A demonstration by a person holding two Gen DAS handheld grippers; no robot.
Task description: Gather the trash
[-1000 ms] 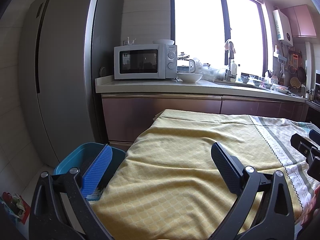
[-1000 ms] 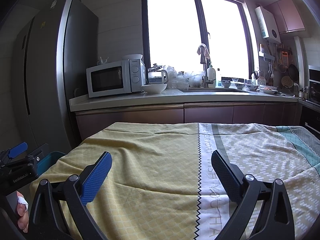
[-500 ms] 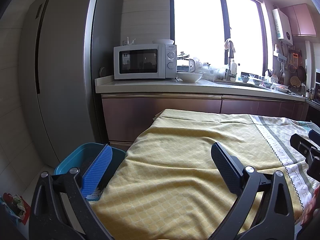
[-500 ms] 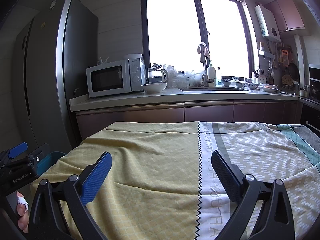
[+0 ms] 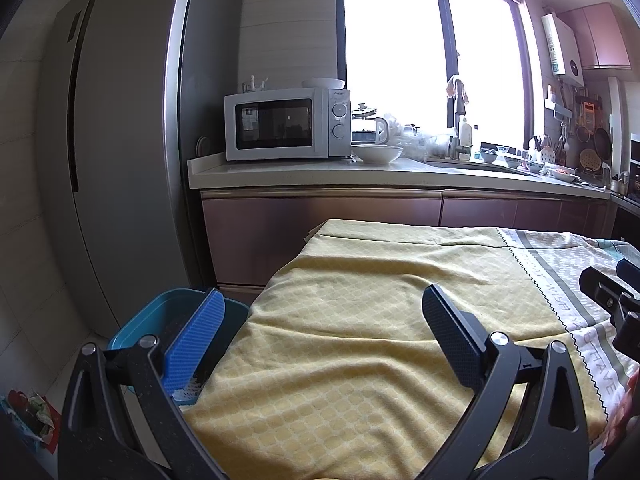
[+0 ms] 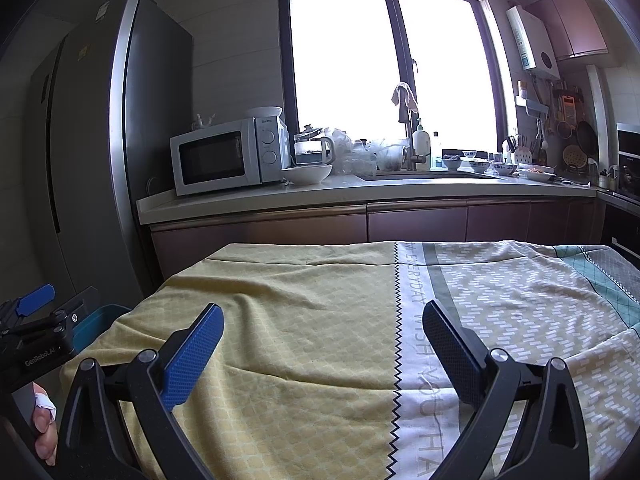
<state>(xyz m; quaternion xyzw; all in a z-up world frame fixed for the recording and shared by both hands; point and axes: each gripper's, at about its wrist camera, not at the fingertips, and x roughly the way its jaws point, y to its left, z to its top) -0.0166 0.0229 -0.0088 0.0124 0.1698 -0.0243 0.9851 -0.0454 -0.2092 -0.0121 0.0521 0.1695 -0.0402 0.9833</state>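
Note:
My left gripper [image 5: 322, 312] is open over the left end of a table under a yellow patterned cloth [image 5: 360, 340], nothing between its fingers. A teal bin [image 5: 140, 324] stands on the floor just left of the table, partly behind the blue finger [image 5: 196, 340]; something white and pale shows inside it. My right gripper [image 6: 322, 324] is open too, empty, above the middle of the same cloth [image 6: 300, 320]. The bin's edge [image 6: 94, 324] peeks out at the left in the right wrist view. No loose trash shows on the cloth.
A tall grey fridge [image 5: 120, 160] stands at the left. Behind the table runs a counter [image 5: 360, 178] with a microwave [image 5: 286, 124], a white bowl [image 5: 378, 154], a sink and dishes. A red packet and scraps [image 5: 30, 412] lie on the floor at far left.
Both views have barely shifted; the grippers stay open and hold nothing.

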